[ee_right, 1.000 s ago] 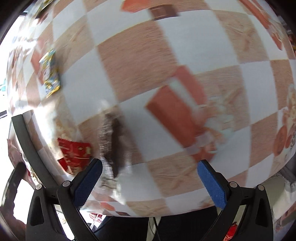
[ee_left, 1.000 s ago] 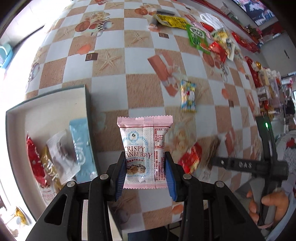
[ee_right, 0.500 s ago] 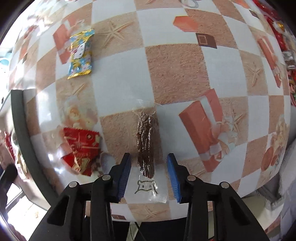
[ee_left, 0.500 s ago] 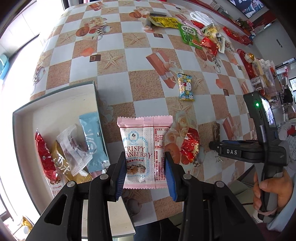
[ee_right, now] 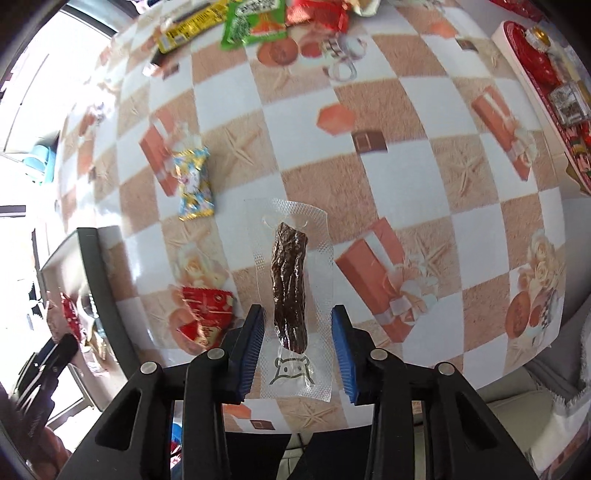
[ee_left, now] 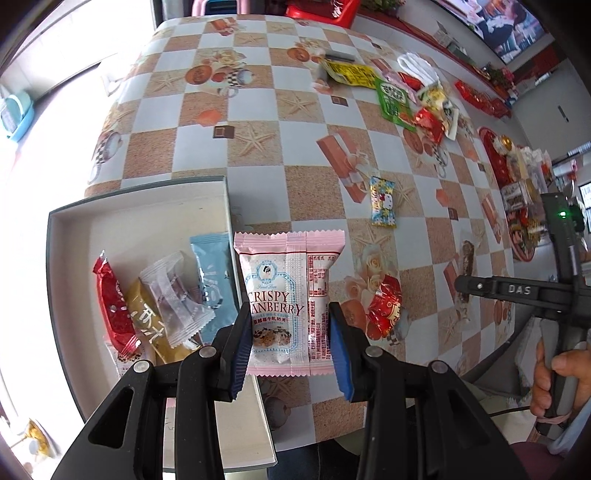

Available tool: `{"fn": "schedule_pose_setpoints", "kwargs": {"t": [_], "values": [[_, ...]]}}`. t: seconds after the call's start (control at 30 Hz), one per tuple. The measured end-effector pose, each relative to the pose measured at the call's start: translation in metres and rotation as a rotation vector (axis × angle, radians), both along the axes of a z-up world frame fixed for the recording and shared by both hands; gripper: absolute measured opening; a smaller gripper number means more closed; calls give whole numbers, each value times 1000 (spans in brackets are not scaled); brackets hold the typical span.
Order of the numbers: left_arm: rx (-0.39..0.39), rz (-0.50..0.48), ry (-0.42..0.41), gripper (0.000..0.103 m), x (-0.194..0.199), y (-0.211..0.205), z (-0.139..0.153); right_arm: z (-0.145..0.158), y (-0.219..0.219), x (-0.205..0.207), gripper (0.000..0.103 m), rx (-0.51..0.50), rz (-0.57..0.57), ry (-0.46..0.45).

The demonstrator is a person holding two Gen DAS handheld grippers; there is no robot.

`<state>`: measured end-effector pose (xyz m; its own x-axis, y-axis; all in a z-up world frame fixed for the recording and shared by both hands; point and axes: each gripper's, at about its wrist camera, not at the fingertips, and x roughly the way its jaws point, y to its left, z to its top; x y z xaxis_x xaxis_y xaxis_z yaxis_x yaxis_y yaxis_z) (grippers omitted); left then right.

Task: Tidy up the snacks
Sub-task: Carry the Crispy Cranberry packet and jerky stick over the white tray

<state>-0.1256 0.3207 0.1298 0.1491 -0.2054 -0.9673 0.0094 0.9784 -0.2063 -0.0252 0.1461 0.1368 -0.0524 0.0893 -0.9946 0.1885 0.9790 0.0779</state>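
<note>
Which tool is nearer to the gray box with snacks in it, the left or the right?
Left. The left tool, holding the pink cranberry packet, hangs at the gray box edge. The right tool, holding the jerky packet, sits farther right.

A home dining room: patterned tablecloth (ee_left: 258,155), wall television (ee_left: 509,26) (upper right), plastic chairs (ee_left: 314,9).

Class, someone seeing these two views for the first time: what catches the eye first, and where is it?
The pink Crispy Cranberry packet, clamped upright in the left gripper beside the tray of wrapped snacks. Next, the clear-wrapped brown meat stick in the right gripper, over the checkered tablecloth.
</note>
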Motion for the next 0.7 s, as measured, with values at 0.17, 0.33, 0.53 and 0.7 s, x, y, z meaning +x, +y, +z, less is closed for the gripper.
{"fn": "schedule_pose_setpoints", "kwargs": {"t": [0.17, 0.33, 0.53, 0.7], "values": [[-7, 39, -24, 42, -3, 10, 5, 15, 9, 6, 39, 55, 46, -35], [-14, 100, -32, 42, -11, 25, 6, 24, 29, 19, 39, 64, 114, -52], [-13, 164, -21, 42, -21, 46, 2, 23, 66, 27, 39, 70, 210, -56], [-13, 204, -14, 42, -29, 60, -1, 27, 88, 29, 39, 80, 274, -66]]}}
